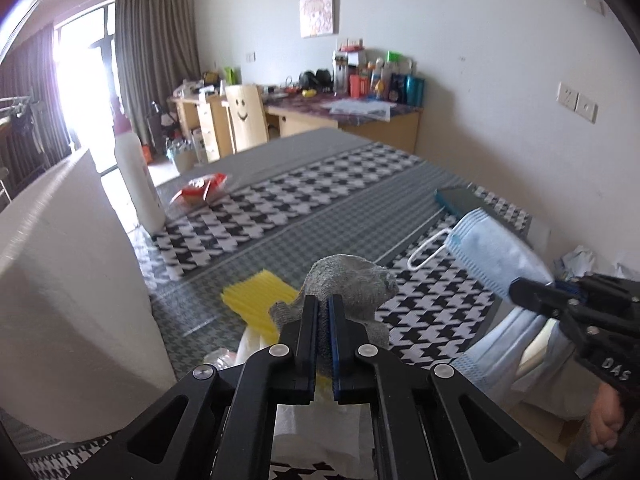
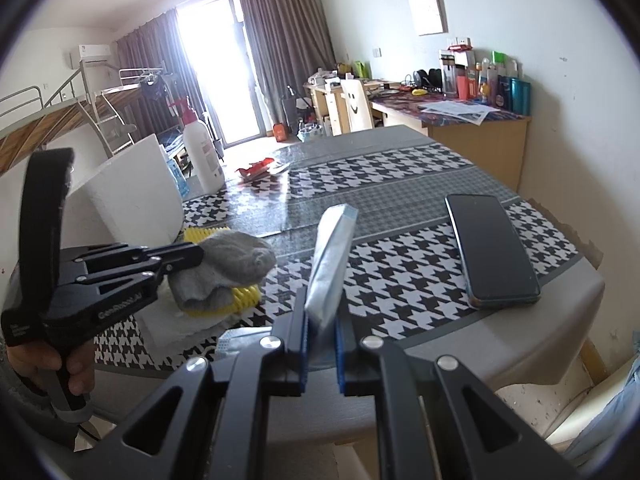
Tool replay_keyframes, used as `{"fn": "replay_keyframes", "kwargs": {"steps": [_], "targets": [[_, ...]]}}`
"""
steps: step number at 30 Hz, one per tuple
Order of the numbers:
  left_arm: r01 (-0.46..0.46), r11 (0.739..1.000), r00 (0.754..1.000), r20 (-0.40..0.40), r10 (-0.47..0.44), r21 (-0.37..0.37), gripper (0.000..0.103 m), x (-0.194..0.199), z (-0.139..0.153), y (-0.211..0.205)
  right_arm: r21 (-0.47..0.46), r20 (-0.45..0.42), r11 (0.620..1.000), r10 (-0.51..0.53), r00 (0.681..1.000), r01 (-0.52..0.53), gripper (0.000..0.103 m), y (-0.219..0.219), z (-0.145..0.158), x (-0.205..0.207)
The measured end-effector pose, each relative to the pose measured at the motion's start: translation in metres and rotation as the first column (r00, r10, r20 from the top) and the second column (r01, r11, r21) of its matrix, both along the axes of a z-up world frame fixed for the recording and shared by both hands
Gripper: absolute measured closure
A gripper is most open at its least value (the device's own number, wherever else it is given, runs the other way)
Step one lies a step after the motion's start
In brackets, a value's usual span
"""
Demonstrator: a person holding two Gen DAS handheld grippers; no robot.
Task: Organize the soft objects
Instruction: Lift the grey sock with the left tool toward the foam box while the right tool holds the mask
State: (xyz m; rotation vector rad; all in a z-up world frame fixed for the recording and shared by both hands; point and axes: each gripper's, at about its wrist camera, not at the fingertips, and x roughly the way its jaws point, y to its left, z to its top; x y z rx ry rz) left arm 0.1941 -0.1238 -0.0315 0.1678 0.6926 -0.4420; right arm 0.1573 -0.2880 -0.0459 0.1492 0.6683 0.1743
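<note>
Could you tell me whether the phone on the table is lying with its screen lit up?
No, the phone lies flat on the table with a dark, blank screen.

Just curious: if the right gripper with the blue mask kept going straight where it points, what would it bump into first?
Probably the checkered tablecloth just beyond the mask; the phone lies off to its right. Depth is uncertain.

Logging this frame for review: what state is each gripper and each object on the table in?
left gripper: shut on the grey sock
grey sock: bunched, over the yellow sponge
right gripper: shut on the blue face mask
blue face mask: held upright, off the table
yellow sponge: lying flat, partly covered
phone: face up, screen dark
white bottle: upright
</note>
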Motion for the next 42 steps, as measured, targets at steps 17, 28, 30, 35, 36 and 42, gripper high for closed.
{"fn": "replay_keyframes", "kwargs": {"steps": [17, 28, 30, 35, 36, 42], "targets": [[-0.085, 0.994, 0.988, 0.122, 0.092, -0.062, 0.098, -0.010, 0.044, 0.032, -0.019, 0.101, 0.999, 0.043, 0.994, -0.042, 0.089, 0.023, 0.039, 0.007], [-0.132, 0.987, 0.970, 0.192, 0.147, -0.087, 0.098, -0.010, 0.070, 0.047, -0.021, 0.141, 0.998, 0.069, 0.988, -0.067, 0.089, 0.040, 0.056, 0.024], [-0.143, 0.985, 0.964, 0.211, 0.159, -0.093, 0.098, -0.010, 0.074, 0.050, -0.019, 0.150, 0.997, 0.073, 0.986, -0.071, 0.089, 0.041, 0.060, 0.027], [-0.153, 0.983, 0.956, 0.238, 0.172, -0.098, 0.098, -0.010, 0.082, 0.053, -0.010, 0.179, 0.996, 0.084, 0.980, -0.083, 0.089, 0.046, 0.072, 0.029], [-0.158, 0.983, 0.953, 0.244, 0.178, -0.098, 0.098, -0.010, 0.084, 0.054, -0.013, 0.185, 0.996, 0.085, 0.979, -0.085, 0.089, 0.047, 0.074, 0.030], [-0.175, 0.979, 0.944, 0.264, 0.198, -0.109, 0.098, -0.008, 0.095, 0.059, -0.010, 0.205, 0.996, 0.087, 0.975, -0.087, 0.089, 0.052, 0.086, 0.035]]}}
